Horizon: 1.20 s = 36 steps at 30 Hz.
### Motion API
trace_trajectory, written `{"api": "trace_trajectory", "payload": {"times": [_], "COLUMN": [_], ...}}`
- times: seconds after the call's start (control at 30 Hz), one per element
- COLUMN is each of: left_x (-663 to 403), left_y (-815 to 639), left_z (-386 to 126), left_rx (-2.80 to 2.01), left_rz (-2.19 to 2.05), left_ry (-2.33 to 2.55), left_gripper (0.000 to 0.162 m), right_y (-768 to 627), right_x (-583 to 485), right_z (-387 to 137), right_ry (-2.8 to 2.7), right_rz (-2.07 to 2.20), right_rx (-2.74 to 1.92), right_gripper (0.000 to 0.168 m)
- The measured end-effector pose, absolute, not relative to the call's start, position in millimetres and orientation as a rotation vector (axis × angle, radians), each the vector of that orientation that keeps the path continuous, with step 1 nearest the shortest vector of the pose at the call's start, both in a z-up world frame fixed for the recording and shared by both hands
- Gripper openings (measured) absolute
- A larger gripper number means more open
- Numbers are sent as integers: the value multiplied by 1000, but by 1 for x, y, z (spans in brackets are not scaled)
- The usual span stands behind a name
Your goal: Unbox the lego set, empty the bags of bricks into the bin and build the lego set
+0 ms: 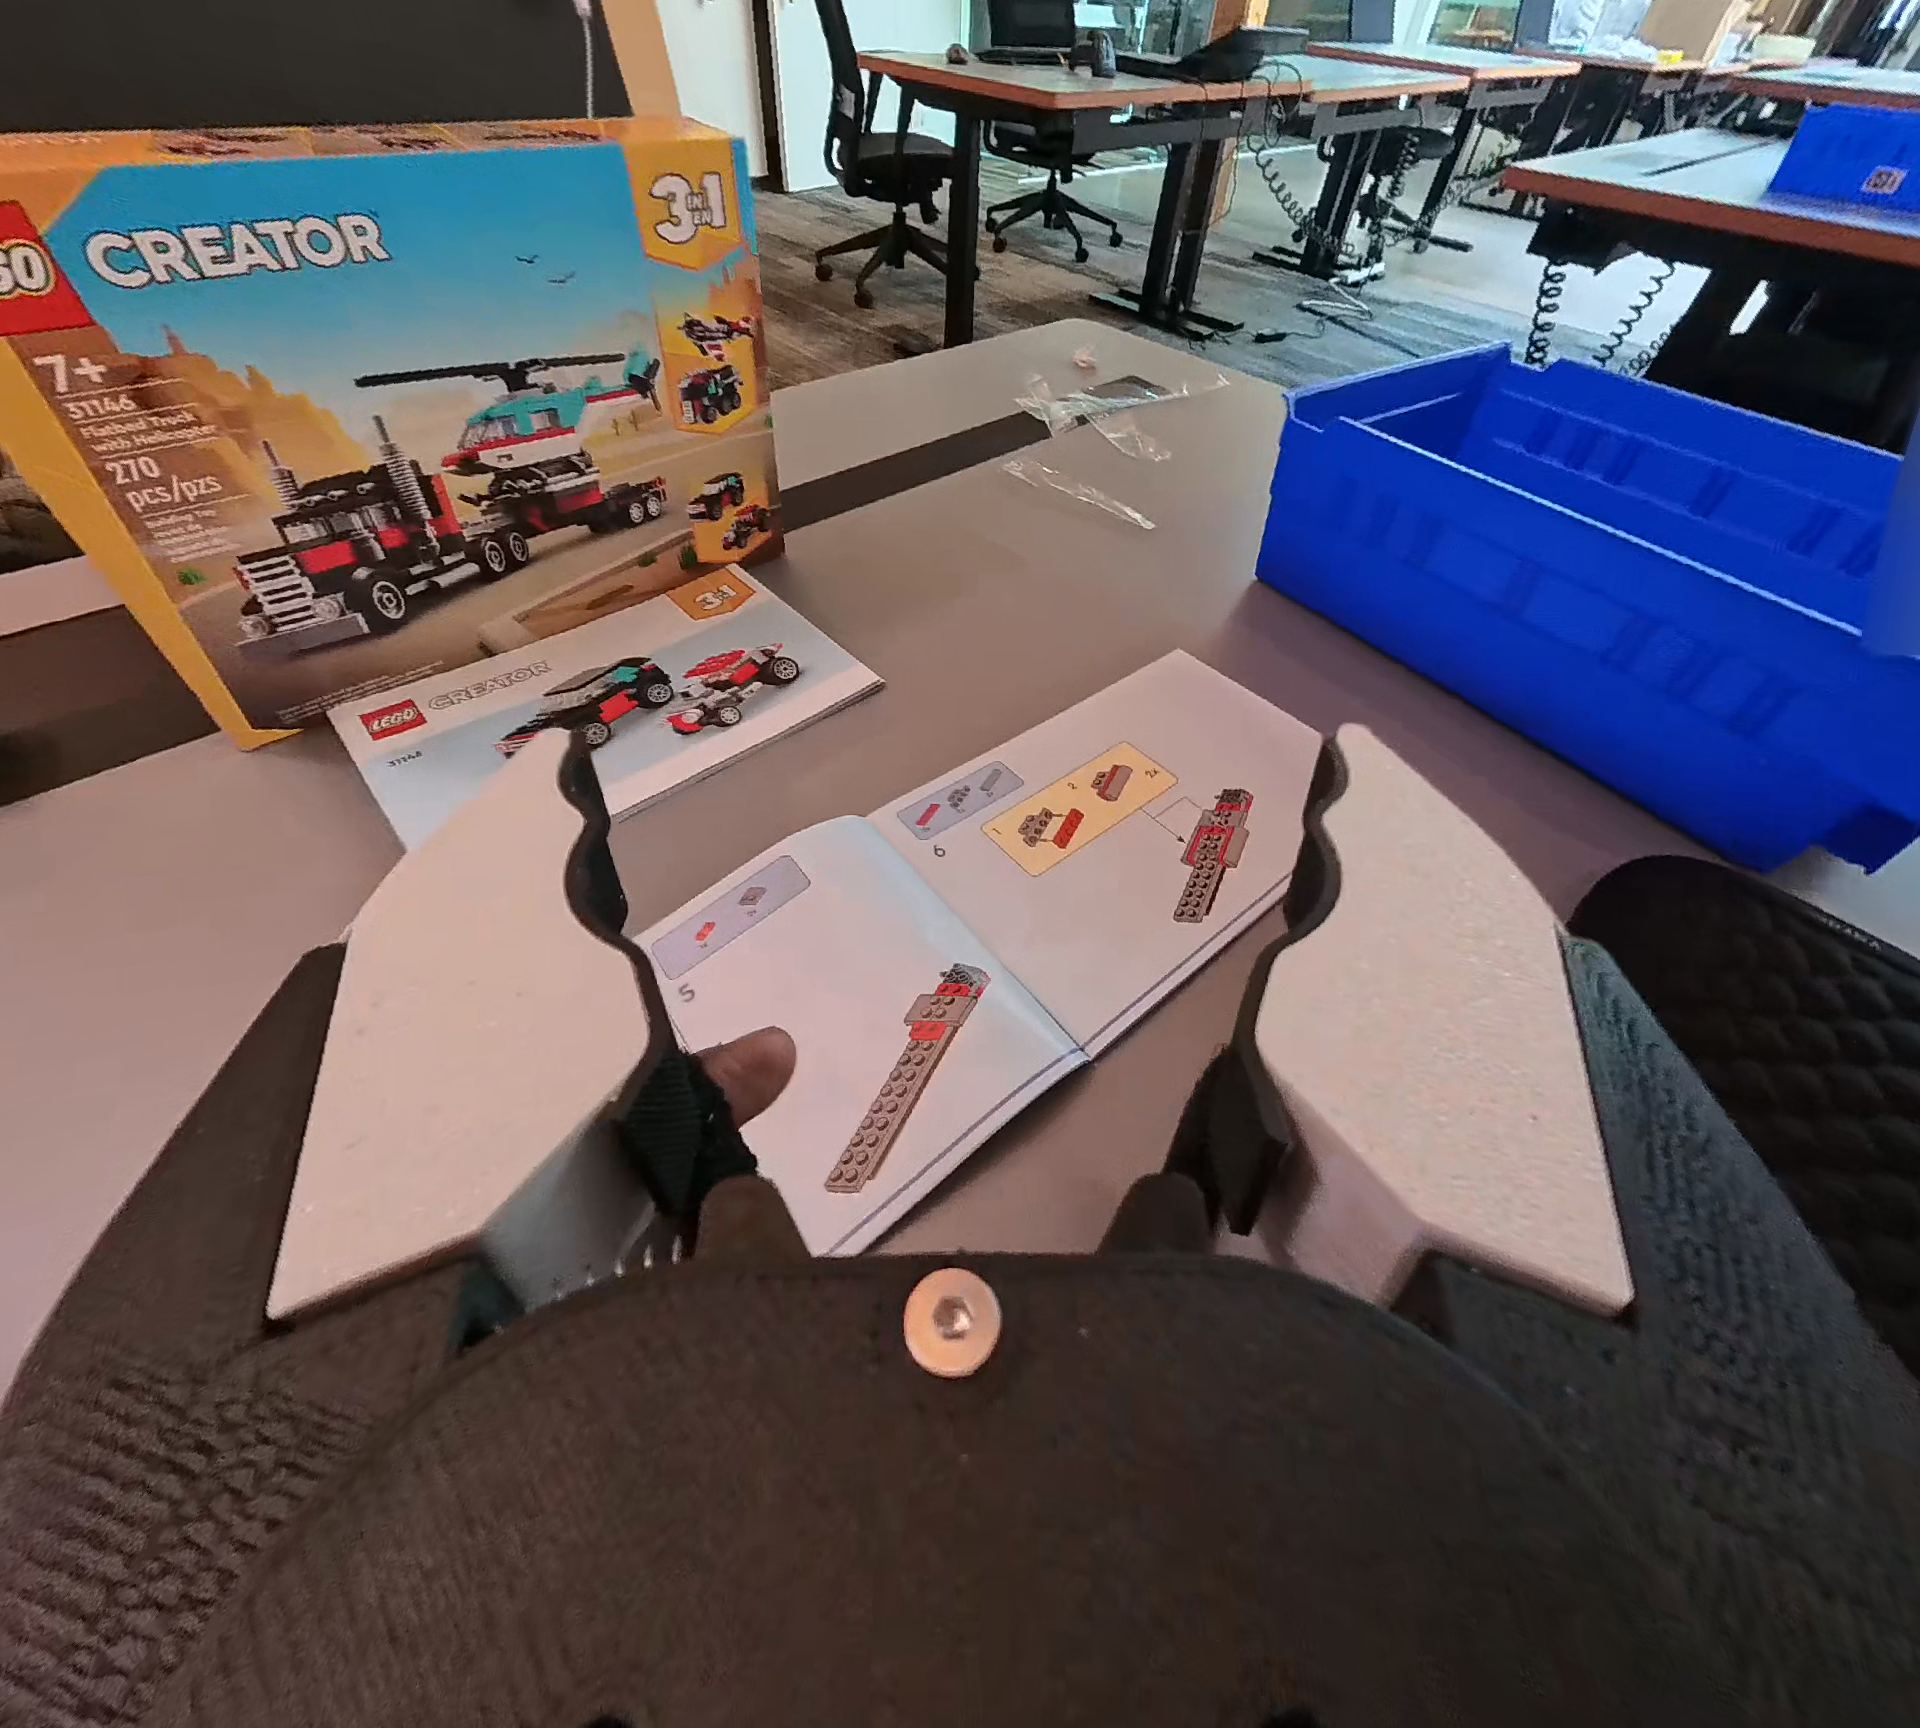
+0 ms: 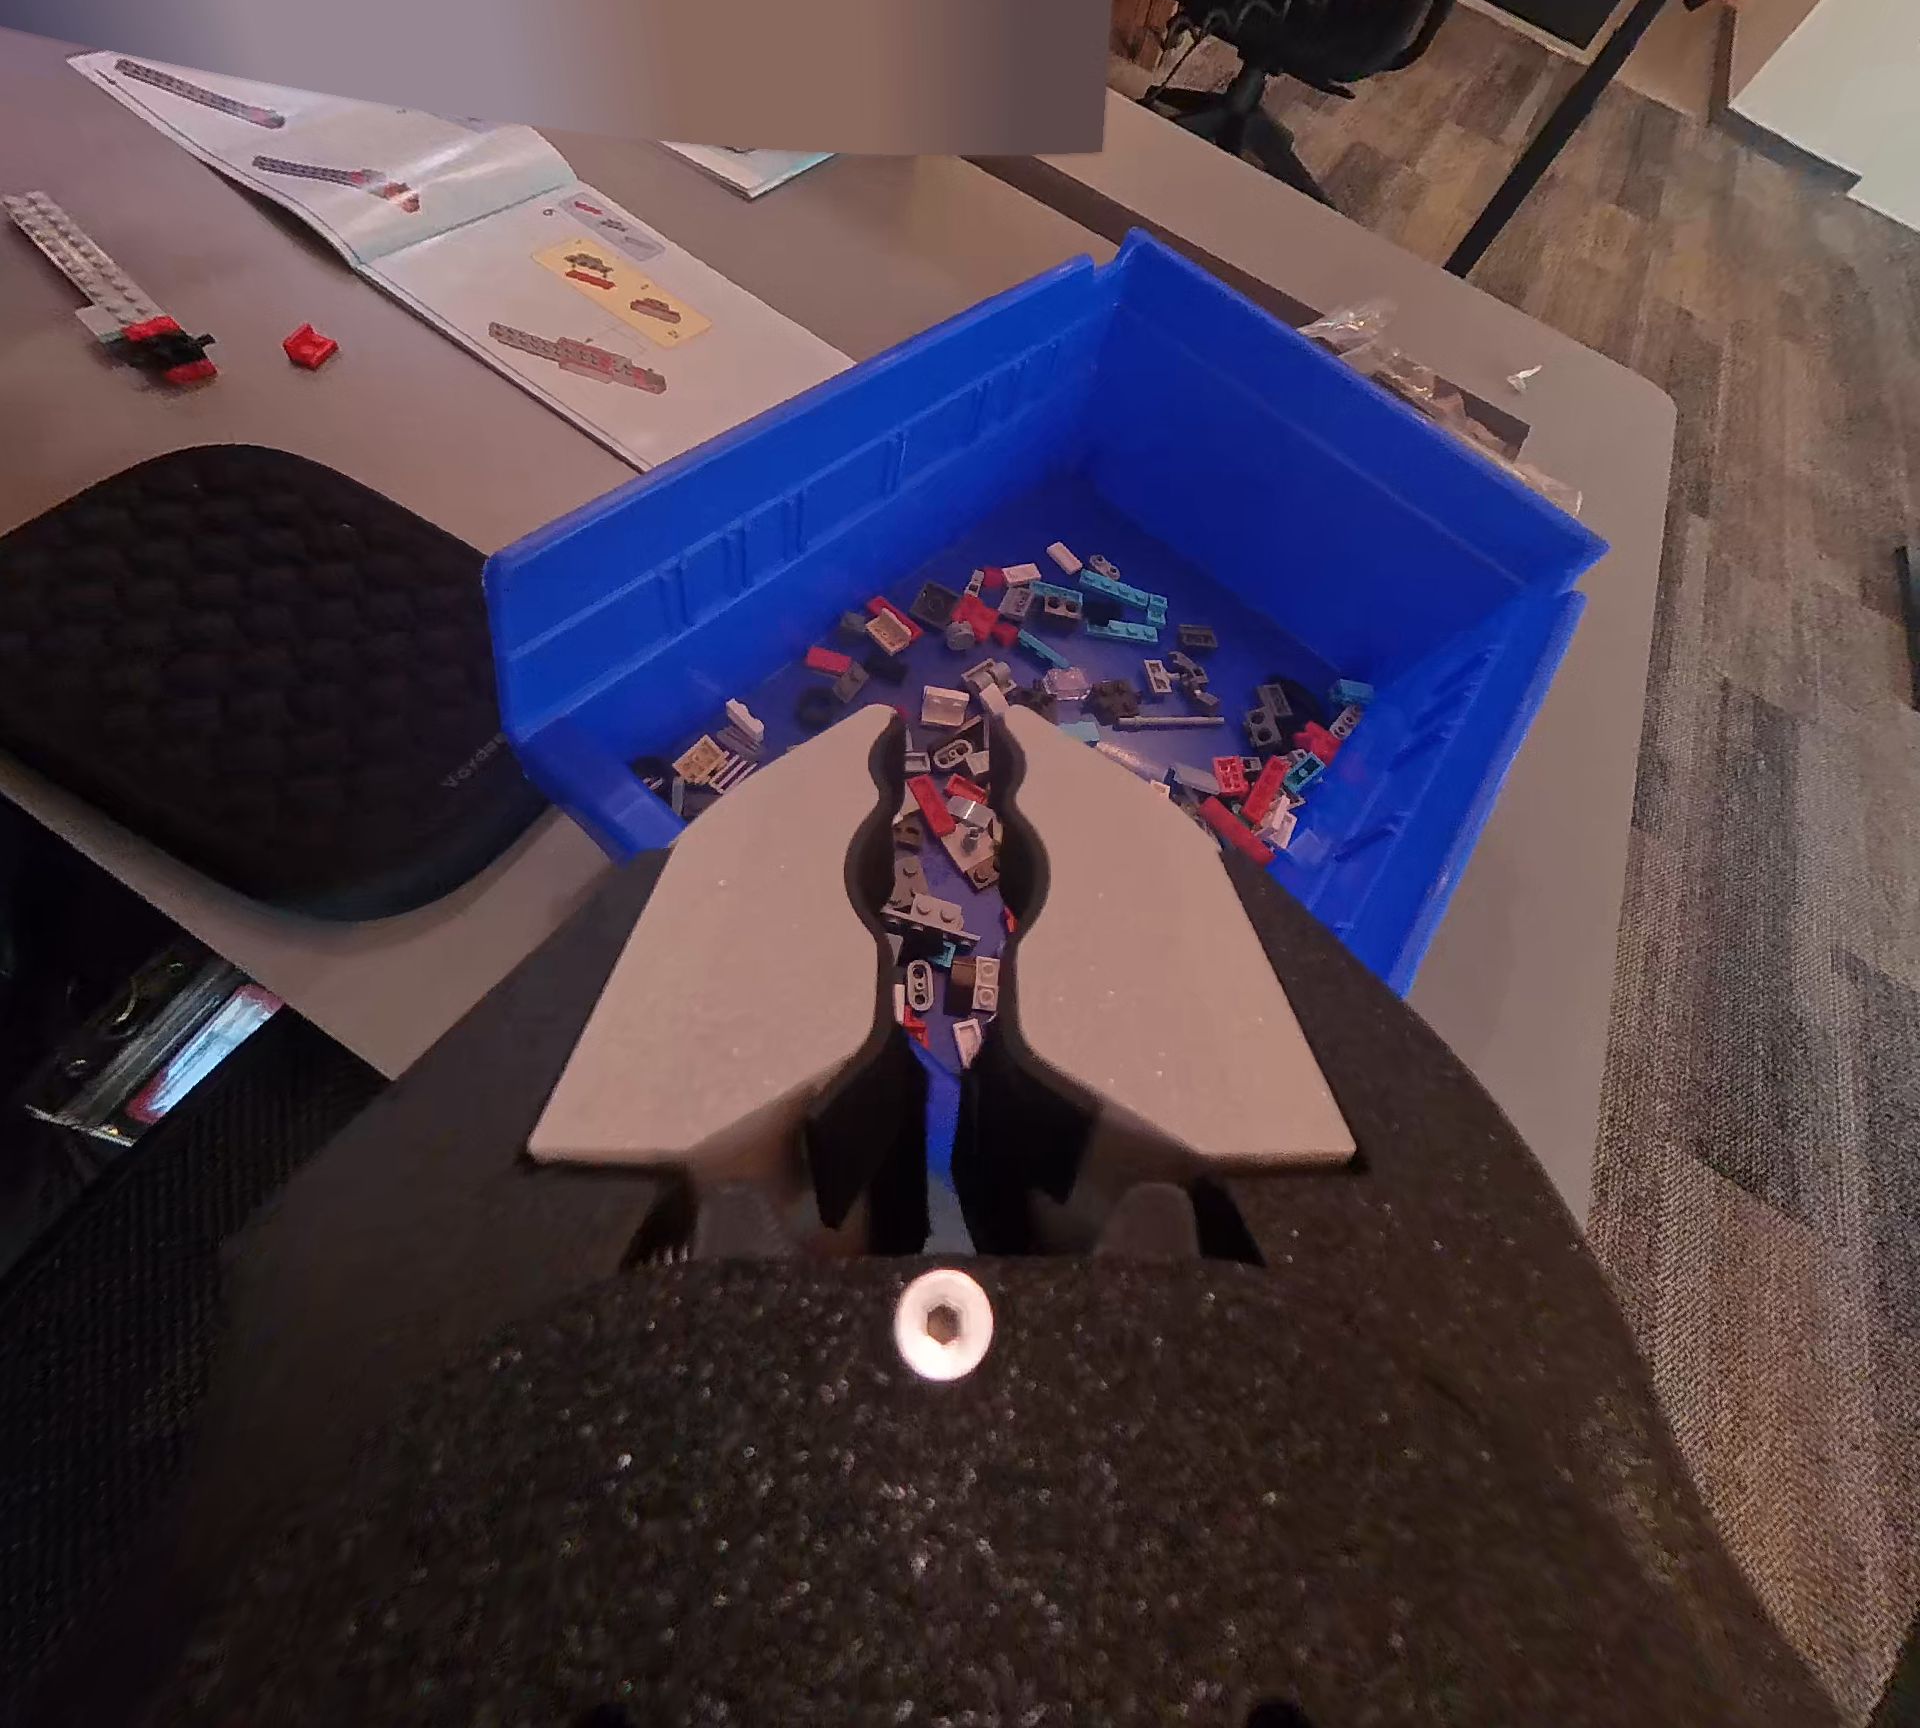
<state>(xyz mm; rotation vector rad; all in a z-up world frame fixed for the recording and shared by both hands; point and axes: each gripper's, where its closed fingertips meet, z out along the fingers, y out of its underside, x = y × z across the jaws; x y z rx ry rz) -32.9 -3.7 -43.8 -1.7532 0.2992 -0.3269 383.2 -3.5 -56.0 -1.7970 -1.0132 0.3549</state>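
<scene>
My left gripper [image 1: 951,743] is open wide and empty, low over the open instruction booklet [image 1: 935,951] on the grey table. The lego box [image 1: 384,421] stands upright at the far left, with a second, closed booklet [image 1: 613,691] in front of it. My right gripper [image 2: 948,717] hangs over the blue bin [image 2: 831,473]; its jaws stand a narrow gap apart with nothing between them. Loose bricks [image 2: 1091,639] cover the bin floor. A partly built grey plate with red and black pieces [image 2: 104,286] and a loose red brick [image 2: 310,347] lie on the table at the far left.
The blue bin [image 1: 1558,556] is to the right of the left gripper. A black padded mat [image 2: 239,670] lies left of the bin at the table's near edge. Empty clear bags [image 1: 1091,421] lie behind the bin. Office desks and chairs [image 1: 894,151] stand beyond the table.
</scene>
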Motion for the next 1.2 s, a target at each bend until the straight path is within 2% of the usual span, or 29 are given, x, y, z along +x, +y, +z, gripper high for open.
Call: {"api": "trace_trajectory", "payload": {"times": [0.17, 0.9, 1.13, 1.2], "left_x": [-40, -30, -30, -31], "left_y": [-2, -3, -5, -6], "left_z": [-37, -47, -51, -55], "left_rx": [-1735, -1787, -1784, -1798], "left_rz": [-316, -273, -267, -264], "left_ry": [275, 364, 362, 365], "left_gripper": [126, 126, 126, 126], "right_y": [-4, -6, -4, 1], "right_x": [380, 374, 381, 387], "right_z": [-55, -62, -62, -60], "right_ry": [-1005, -987, -972, -927], "right_rz": [376, 415, 381, 346], "right_rx": [-1770, -1762, -1811, -1836], "right_gripper": [21, 23, 27, 33]}}
